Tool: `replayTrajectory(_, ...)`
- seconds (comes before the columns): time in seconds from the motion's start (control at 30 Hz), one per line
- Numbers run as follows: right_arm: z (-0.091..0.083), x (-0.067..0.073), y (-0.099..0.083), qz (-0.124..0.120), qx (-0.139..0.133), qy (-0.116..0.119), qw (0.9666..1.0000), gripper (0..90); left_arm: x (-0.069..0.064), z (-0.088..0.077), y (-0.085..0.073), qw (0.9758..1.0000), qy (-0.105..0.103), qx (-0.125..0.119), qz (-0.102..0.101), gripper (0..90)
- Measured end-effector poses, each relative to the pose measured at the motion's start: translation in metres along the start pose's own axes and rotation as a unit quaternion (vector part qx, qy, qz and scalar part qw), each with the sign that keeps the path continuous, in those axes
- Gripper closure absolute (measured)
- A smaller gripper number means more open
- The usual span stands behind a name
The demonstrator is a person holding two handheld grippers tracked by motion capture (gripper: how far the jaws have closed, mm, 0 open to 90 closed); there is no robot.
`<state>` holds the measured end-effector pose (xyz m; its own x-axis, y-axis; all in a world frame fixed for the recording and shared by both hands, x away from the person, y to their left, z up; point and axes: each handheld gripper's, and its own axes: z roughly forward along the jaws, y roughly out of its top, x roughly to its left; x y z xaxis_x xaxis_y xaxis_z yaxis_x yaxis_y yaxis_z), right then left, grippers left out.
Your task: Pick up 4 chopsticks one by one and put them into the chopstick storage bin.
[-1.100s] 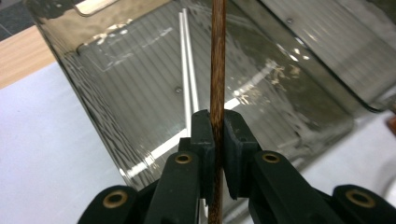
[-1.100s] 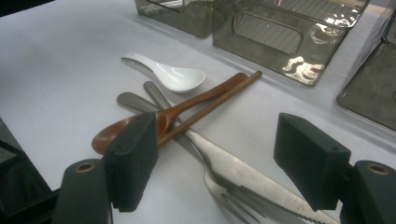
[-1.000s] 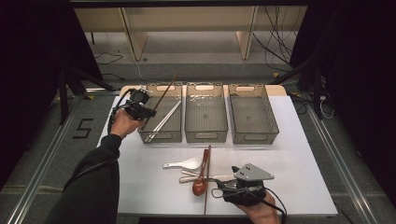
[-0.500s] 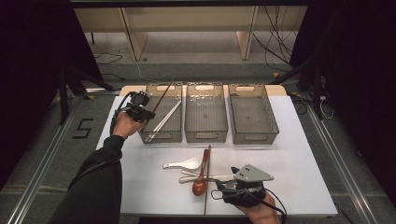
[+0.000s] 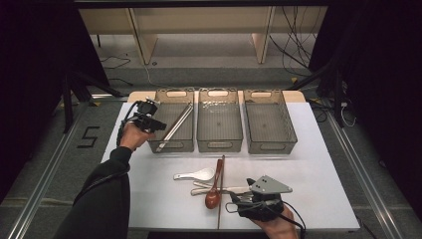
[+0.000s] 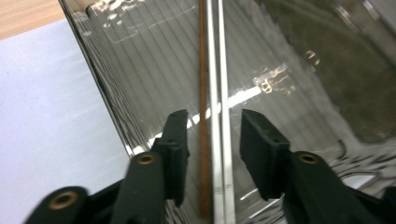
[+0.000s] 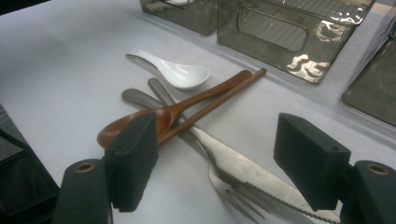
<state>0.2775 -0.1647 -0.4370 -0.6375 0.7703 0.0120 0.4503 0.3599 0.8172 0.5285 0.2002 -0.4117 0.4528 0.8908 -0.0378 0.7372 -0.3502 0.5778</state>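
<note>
Chopsticks point(image 5: 174, 128) lie slantwise in the leftmost of three clear smoky plastic bins point(image 5: 171, 122) at the far side of the white desk point(image 5: 318, 164) in the high view. The left gripper point(image 5: 158, 125) hovers at that bin's left wall, beside them. Near the front edge the right gripper point(image 5: 238, 199) rests by a heap of cutlery: a white ceramic spoon point(image 5: 195, 175), a brown wooden spoon point(image 5: 214, 191) and a single long wooden stick point(image 5: 220, 189). Around the desk lie grey floor, metal rails, loose cables, pale wooden shelving behind, and a floor mark shaped like a five.

From the left gripper view, what the high view cannot resolve becomes plain: two bright metal chopsticks point(image 6: 219, 107) and a dull brown wooden one point(image 6: 203, 116) run side by side between the black jaws, which have just been opening; the pads stand clear of them. The bin's ribbed, glossy floor point(image 6: 140, 74) glints beneath.

In the right gripper view the jaws stand wide apart with nothing held. Close up, it adds a steel fork point(image 7: 233, 189) and a serrated knife point(image 7: 261, 179) crossing under the wooden spoon point(image 7: 159, 114), whose lacquered bowl shines, and the white spoon point(image 7: 180, 72) beyond them.
</note>
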Motion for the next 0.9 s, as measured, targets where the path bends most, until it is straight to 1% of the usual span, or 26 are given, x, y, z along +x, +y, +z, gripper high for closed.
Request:
replayTrajectory(0.03,0.000,0.000,0.000,0.001,0.001,0.000,1.0000,31.0,0.000,-0.001,0.000,1.0000,-0.005,-0.005,-0.006,57.1)
replayTrajectory(0.1,0.000,0.000,0.000,0.003,0.002,-0.001,1.0000,31.0,0.000,-0.007,-0.001,0.9997,-0.017,-0.004,-0.017,47.2)
replayTrajectory(0.13,0.000,-0.001,0.000,0.004,0.002,0.000,1.0000,31.1,-0.001,-0.010,-0.002,0.9996,-0.021,-0.008,-0.020,44.3)
replayTrajectory(0.17,0.000,0.000,0.000,0.008,0.003,0.000,1.0000,31.0,-0.001,-0.010,-0.002,0.9996,-0.021,-0.008,-0.020,42.0)
replayTrajectory(0.2,0.000,0.000,0.000,0.008,0.003,0.000,1.0000,31.0,-0.003,-0.013,-0.003,0.9994,-0.027,-0.011,-0.019,42.0)
replayTrajectory(0.23,0.000,-0.001,0.001,0.016,0.006,0.001,0.9999,31.1,-0.005,-0.020,-0.007,0.9988,-0.035,-0.027,-0.021,38.2)
replayTrajectory(0.27,0.000,-0.001,0.001,0.019,0.006,0.003,0.9998,31.3,-0.005,-0.020,-0.007,0.9988,-0.035,-0.027,-0.021,37.4)
replayTrajectory(0.3,0.000,-0.001,0.001,0.024,0.006,0.002,0.9997,31.4,-0.007,-0.028,-0.011,0.9979,-0.044,-0.041,-0.025,36.3)
replayTrajectory(0.33,0.000,-0.001,0.001,0.026,0.008,0.001,0.9996,31.4,-0.007,-0.028,-0.011,0.9979,-0.044,-0.041,-0.025,35.4)
replayTrajectory(0.37,0.000,-0.001,0.001,0.027,0.009,0.002,0.9996,31.5,-0.010,-0.036,-0.016,0.9969,-0.052,-0.052,-0.025,34.4)
replayTrajectory(0.4,0.001,-0.001,0.001,0.027,0.010,0.000,0.9996,31.6,-0.010,-0.036,-0.016,0.9969,-0.052,-0.052,-0.025,33.7)
replayTrajectory(0.43,0.001,0.000,0.002,0.028,0.010,-0.001,0.9996,31.6,-0.013,-0.044,-0.022,0.9962,-0.054,-0.063,-0.026,32.7)
replayTrajectory(0.47,0.001,0.000,0.002,0.026,0.011,0.000,0.9996,31.6,-0.013,-0.044,-0.022,0.9962,-0.054,-0.063,-0.026,31.6)
replayTrajectory(0.5,0.002,0.001,0.002,0.027,0.013,0.001,0.9996,31.8,-0.017,-0.051,-0.028,0.9946,-0.064,-0.077,-0.027,31.0)
replayTrajectory(0.53,0.003,0.002,0.002,0.030,0.015,0.003,0.9994,32.1,-0.017,-0.051,-0.028,0.9946,-0.064,-0.077,-0.027,30.4)
replayTrajectory(0.57,0.003,0.002,0.002,0.031,0.017,0.004,0.9994,32.4,-0.019,-0.054,-0.031,0.9942,-0.067,-0.081,-0.024,29.6)
replayTrajectory(0.6,0.004,0.004,0.002,0.034,0.020,0.005,0.9992,32.5,-0.022,-0.057,-0.034,0.9939,-0.068,-0.085,-0.019,29.1)
replayTrajectory(0.63,0.005,0.005,0.003,0.035,0.023,0.005,0.9991,32.5,-0.026,-0.062,-0.040,0.9929,-0.072,-0.092,-0.016,28.5)
replayTrajectory(0.7,0.008,0.007,0.003,0.035,0.031,0.004,0.9989,32.5,-0.030,-0.066,-0.046,0.9916,-0.075,-0.103,-0.025,27.4)
replayTrajectory(0.73,0.009,0.008,0.003,0.041,0.034,0.005,0.9986,32.5,-0.030,-0.066,-0.046,0.9916,-0.075,-0.103,-0.025,27.2)
replayTrajectory(0.77,0.010,0.010,0.003,0.043,0.036,0.006,0.9984,32.5,-0.031,-0.067,-0.050,0.9913,-0.076,-0.104,-0.025,26.8)
replayTrajectory(0.83,0.012,0.014,0.003,0.042,0.042,0.006,0.9982,32.4,-0.035,-0.069,-0.059,0.9910,-0.074,-0.108,-0.025,25.7)
replayTrajectory(0.9,0.015,0.018,0.003,0.043,0.050,0.011,0.9978,32.2,-0.036,-0.070,-0.062,0.9910,-0.075,-0.109,-0.022,25.2)
